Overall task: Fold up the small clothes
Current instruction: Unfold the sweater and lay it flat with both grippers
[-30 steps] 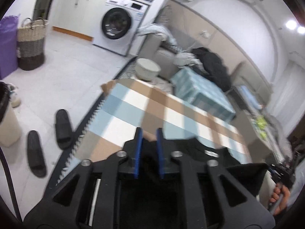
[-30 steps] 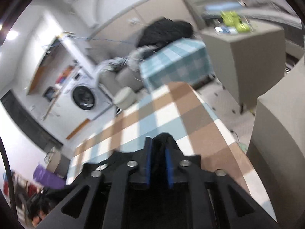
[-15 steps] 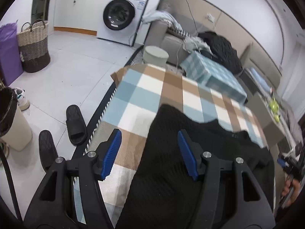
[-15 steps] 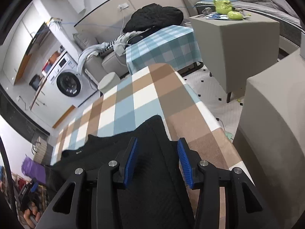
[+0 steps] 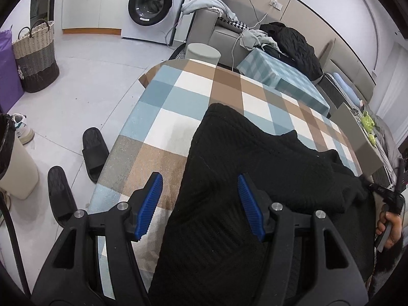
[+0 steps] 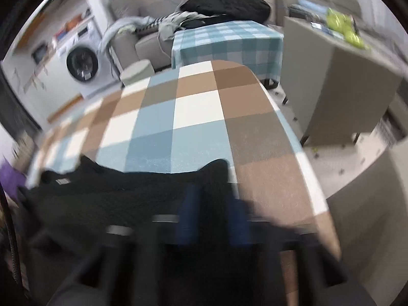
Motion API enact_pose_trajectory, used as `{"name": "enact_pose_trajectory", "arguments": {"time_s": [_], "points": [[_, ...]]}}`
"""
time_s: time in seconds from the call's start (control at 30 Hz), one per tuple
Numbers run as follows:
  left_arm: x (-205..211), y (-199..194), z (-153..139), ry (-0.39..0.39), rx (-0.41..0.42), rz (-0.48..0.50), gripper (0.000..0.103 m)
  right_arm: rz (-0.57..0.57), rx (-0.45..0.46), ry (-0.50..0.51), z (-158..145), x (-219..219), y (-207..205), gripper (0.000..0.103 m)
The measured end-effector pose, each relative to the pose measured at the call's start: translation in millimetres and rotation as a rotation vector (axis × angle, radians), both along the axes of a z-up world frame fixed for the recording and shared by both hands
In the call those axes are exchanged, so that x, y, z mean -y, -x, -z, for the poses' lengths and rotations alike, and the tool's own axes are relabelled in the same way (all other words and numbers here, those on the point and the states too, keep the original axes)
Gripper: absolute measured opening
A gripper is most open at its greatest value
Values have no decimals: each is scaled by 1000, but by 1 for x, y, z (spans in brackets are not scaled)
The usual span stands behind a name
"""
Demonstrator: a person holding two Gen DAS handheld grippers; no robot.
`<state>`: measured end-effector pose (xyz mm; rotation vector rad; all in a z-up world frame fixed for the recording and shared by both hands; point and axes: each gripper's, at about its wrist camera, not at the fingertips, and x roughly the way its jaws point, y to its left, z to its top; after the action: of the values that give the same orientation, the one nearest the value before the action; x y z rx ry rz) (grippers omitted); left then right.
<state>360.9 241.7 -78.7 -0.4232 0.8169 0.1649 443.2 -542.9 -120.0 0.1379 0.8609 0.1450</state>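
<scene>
A black knit garment (image 5: 255,165) lies spread on the table with the blue, brown and white check cloth (image 5: 178,97). My left gripper (image 5: 200,204) hovers open just above it. The garment's left edge runs between the blue pads (image 5: 150,204) and neither pad touches it. In the right wrist view, which is blurred by motion, the garment (image 6: 127,191) covers the near part of the table (image 6: 196,112). My right gripper (image 6: 214,216) sits low over the garment's right corner, its jaws drawn in. The blur hides whether any cloth is pinched.
Two black slippers (image 5: 94,150) and a lined bin (image 5: 15,168) stand on the floor left of the table. Beyond are a woven basket (image 5: 35,58), a washing machine (image 5: 150,5), a grey stool (image 5: 202,51) and a teal-checked small table (image 5: 280,76). A grey cabinet (image 6: 344,81) stands to the right.
Both grippers let go of the black garment, which now lies spread on the table. The left gripper opened wide and sank. The right opened, drew in again and swung with a roll.
</scene>
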Motion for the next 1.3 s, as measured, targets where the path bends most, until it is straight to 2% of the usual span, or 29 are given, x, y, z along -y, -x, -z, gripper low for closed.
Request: {"name": "enact_pose_trajectory", "arguments": {"time_s": [0.07,0.1,0.17,0.23,0.3,0.33,0.4,0.43,0.47,0.53,0.77,0.87,0.9,0.93,0.97,1.0,1.07,1.2,1.3], "points": [[-2,1,1,6,5,-5,58,-43,203,-175,-26,14,24,4],[-3,1,1,3,4,-8,58,6,260,-224,-35,26,32,4],[-5,0,2,-1,2,-13,58,87,224,-264,-34,42,28,4],[-6,-3,3,2,-9,-19,58,153,136,-233,-20,49,16,4],[-6,-4,5,3,-14,-18,58,165,48,-222,-6,49,5,5],[-6,-4,6,1,-17,-18,58,168,1,-212,2,48,0,9],[-6,-6,7,-3,-23,-17,58,164,-40,-187,10,47,0,11],[-7,-8,8,-7,-30,-16,58,158,-55,-183,12,46,1,19],[-6,-11,8,-10,-31,-11,58,153,-57,-196,14,47,2,29],[-6,-17,6,-24,-30,-7,58,142,-45,-223,12,48,7,40],[2,-57,-2,-92,-21,29,58,83,-15,-214,-8,31,38,47],[8,-78,1,-115,-43,59,58,59,-7,-231,-17,27,56,51],[11,-83,2,-122,-49,67,54,49,-6,-236,-18,25,62,51],[14,-90,6,-135,-60,84,45,40,-5,-234,-20,24,67,51],[18,-92,7,-145,-67,94,22,36,-1,-230,-21,24,70,51],[21,-94,10,-162,-82,106,15,34,3,-225,-22,24,74,51],[23,-90,7,-174,-47,109,8,33,10,-213,-25,25,82,51],[12,-64,-21,-127,83,63,7,41,17,-203,-27,32,90,51],[0,-50,-37,-96,142,20,5,70,15,-208,-26,40,93,55]]}}
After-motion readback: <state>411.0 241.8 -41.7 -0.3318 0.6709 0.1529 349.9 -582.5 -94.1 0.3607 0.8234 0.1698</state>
